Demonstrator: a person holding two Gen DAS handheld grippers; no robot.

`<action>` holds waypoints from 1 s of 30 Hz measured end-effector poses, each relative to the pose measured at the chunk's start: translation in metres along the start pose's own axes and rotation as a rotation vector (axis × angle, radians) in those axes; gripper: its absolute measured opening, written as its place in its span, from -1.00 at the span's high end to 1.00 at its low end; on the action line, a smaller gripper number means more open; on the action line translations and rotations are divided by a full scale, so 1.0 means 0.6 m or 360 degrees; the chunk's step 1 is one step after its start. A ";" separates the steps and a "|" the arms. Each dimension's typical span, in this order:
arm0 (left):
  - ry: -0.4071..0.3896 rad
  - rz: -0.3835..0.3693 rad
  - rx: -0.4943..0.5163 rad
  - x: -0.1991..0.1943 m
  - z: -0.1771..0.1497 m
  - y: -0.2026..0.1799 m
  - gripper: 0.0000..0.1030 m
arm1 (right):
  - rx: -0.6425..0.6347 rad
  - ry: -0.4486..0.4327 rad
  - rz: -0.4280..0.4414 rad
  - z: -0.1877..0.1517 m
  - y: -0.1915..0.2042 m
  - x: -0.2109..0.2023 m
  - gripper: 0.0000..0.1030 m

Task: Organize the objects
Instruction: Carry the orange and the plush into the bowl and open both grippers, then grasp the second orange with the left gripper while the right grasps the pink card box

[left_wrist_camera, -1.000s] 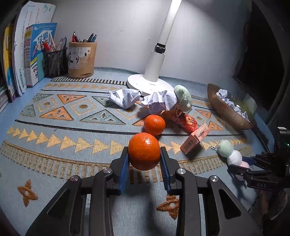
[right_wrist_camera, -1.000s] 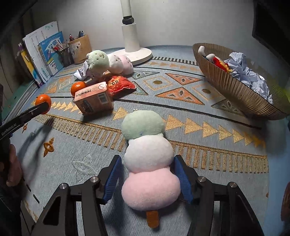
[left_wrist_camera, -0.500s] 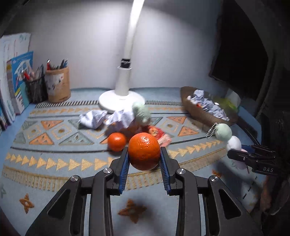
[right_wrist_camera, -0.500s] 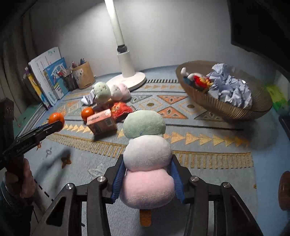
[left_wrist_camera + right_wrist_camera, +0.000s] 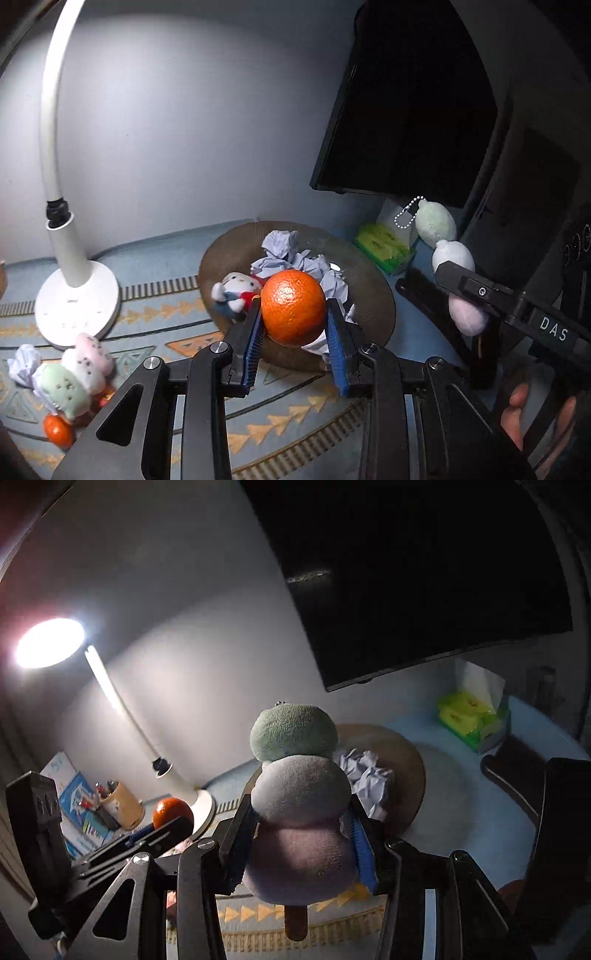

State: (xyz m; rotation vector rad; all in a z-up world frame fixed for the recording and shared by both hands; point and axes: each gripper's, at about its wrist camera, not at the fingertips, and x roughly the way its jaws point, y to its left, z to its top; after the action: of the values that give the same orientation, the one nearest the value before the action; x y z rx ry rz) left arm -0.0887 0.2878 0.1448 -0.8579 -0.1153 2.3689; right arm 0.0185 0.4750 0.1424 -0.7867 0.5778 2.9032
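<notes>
Both loads (image 5: 293, 312) (image 5: 300, 812) now above basket (image 5: 218, 254)

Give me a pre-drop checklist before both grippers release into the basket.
1. Left gripper clamps orange: ok.
2. Right gripper clamps plush: ok.
3. Orange directly above basket: cannot tell; it overlaps the basket in the left view.
4. Plush over basket: not ok; in the left view it hangs to the basket's right.
5. Free room in basket: cannot tell; paper and doll already lie inside.
</notes>
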 end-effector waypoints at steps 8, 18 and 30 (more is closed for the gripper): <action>0.0061 0.0052 -0.0006 0.096 0.012 -0.006 0.42 | 0.0041 0.0033 -0.0087 0.038 -0.036 0.087 0.09; -0.0110 0.0093 -0.0125 -0.006 -0.002 0.037 -0.51 | 0.0111 0.0146 -0.0042 0.017 -0.075 0.116 -0.36; -0.0538 0.0682 -0.0156 -0.378 -0.078 0.145 -0.99 | -0.0264 0.0061 0.0294 -0.047 0.139 -0.027 -0.37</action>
State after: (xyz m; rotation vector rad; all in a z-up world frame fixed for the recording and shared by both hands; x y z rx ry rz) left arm 0.0318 0.0817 0.2094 -0.5566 -0.2015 2.9198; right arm 0.0318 0.3876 0.1558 -0.8524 0.4383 3.1453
